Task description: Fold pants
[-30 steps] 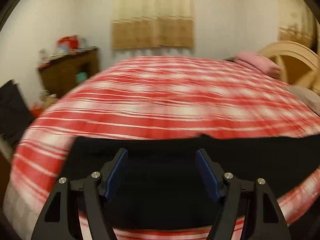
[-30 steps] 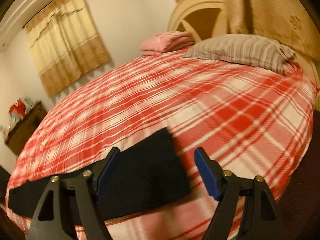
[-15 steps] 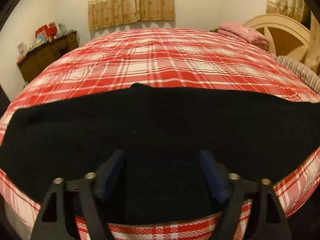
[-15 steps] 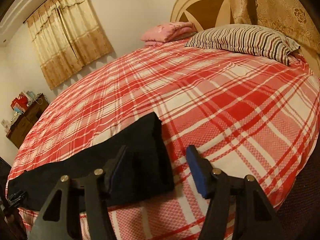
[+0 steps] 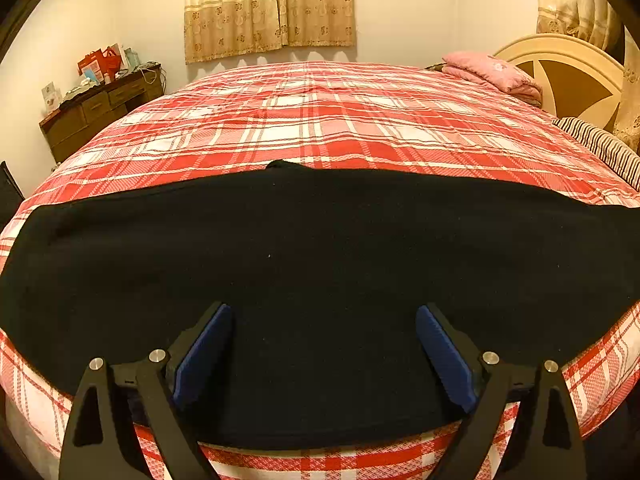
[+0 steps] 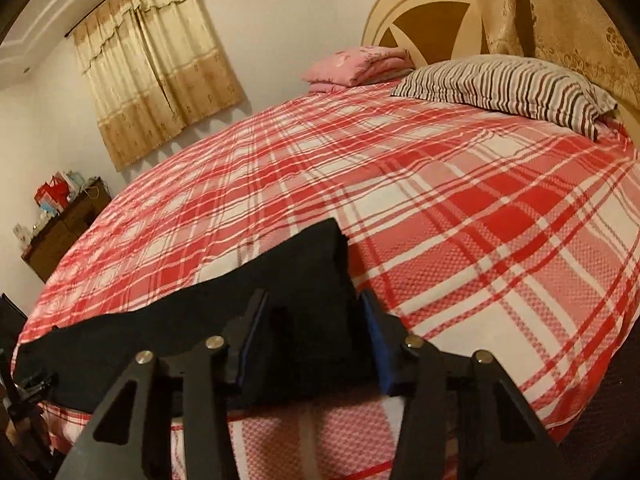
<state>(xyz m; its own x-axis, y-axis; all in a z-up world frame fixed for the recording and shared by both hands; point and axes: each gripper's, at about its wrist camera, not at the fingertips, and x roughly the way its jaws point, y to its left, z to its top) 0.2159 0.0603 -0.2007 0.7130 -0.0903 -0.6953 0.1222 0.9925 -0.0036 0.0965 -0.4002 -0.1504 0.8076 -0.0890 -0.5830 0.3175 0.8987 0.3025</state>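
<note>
Pants (image 5: 320,264): black, soft, matt cloth with a little lint on it; they lie flat as a long band across the near edge of the bed, one small bump on the far edge.
Pants end (image 6: 316,276): in the right wrist view the cloth stops in a thick, folded, almost square end, a bit raised from the bed.
Left tongs (image 5: 323,354): black frame with blue ribbed pads; the jaws have just been opening and stand wide above the middle of the pants, and the pads do not press the cloth.
Right tongs (image 6: 312,338): same black frame and blue pads; the jaws have just been closing and are narrow, with the end of the pants between them. The right pad sits at the edge of the cloth; whether the pads already press it, I cannot tell.
Bed cover (image 5: 320,120): red, pink and white plaid, woven with a fine checked texture, smooth and tight.
Striped pillow (image 6: 508,84): brown and white stripes, puffy, at the head of the bed.
Pink folded cloth (image 6: 356,66): beside the pillow, near the round cream headboard (image 6: 424,12).
Curtain (image 5: 268,4): beige, patterned, with a wavy lower hem.
</note>
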